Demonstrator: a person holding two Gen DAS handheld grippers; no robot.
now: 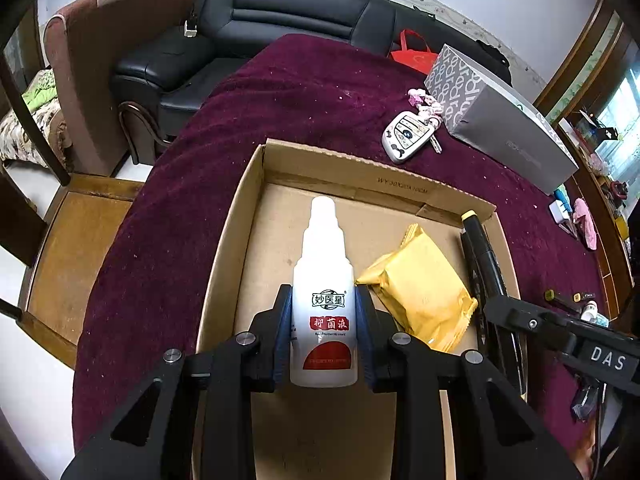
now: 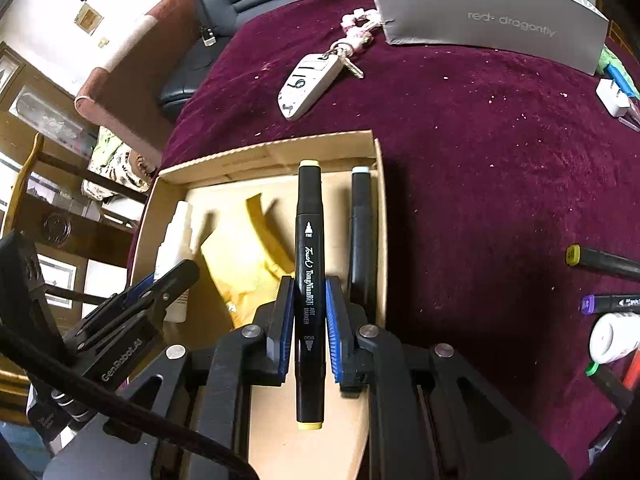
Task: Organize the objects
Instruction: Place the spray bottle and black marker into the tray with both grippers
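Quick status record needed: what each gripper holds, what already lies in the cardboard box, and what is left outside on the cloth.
left gripper: shut on white plastic bottle
right gripper: shut on black yellow-capped marker
open cardboard box: yellow foil packet, second black marker
maroon cloth: white car key fob, grey shoebox, loose markers

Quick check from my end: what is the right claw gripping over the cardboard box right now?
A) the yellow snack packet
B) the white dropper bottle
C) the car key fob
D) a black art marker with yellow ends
D: in the right wrist view the right claw has its blue pads closed on the black marker, held above the cardboard box.
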